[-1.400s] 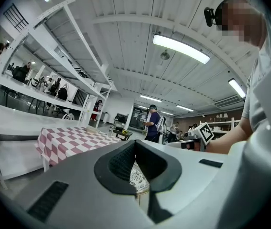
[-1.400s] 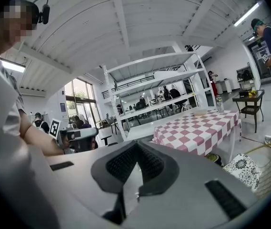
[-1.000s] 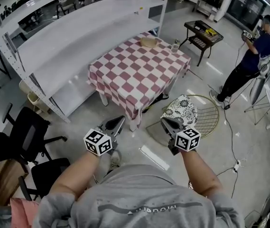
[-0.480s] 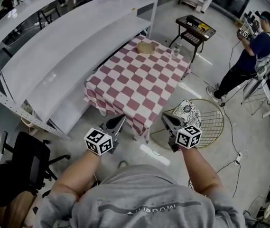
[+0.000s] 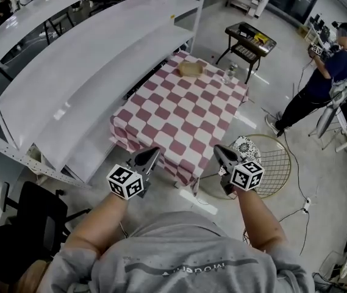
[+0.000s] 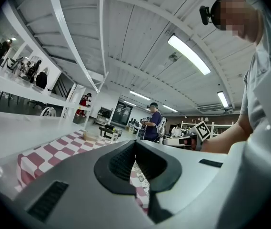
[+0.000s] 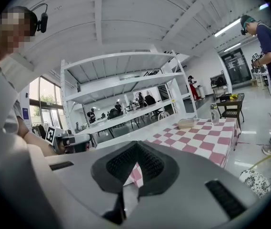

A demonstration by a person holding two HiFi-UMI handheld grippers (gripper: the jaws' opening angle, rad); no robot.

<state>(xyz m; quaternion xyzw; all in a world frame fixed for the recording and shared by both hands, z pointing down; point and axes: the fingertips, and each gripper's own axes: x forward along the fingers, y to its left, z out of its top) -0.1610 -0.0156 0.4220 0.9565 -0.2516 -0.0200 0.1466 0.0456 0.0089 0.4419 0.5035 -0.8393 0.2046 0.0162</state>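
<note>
Holding both tools out ahead of our chest, we look steeply down over them at a large white workshop floor. Our left gripper (image 5: 150, 153) has its dark jaws pressed together at the tips, with nothing between them; its own view shows the ribbed pads meeting in a point. Our right gripper (image 5: 219, 150) is the same, jaws together and empty. Each carries a cube with square black-and-white markers near our wrist.

Directly beyond both grippers stands a table (image 5: 179, 115) covered in a red-and-white checked cloth. Its near edge lies just past the two jaw tips, and neither gripper touches it. At the far end of the table, well beyond the grippers, sits a shallow tan basket (image 5: 189, 69). A clear bottle (image 5: 232, 73) stands near it, on the far corner that lies ahead of the right gripper.

Outward of the left gripper, a long white shelving rack (image 5: 82, 66) runs alongside the table. Just past the right gripper, on the floor, lies a black-and-white patterned cushion (image 5: 244, 146), resting on a round wire frame (image 5: 277, 163). Farther ahead on that same side stands a small black side table (image 5: 250, 38), and a person in a blue top (image 5: 322, 84) stands well apart from us, holding a device. A black office chair (image 5: 33, 206) sits on the floor behind and outward of the left gripper.
</note>
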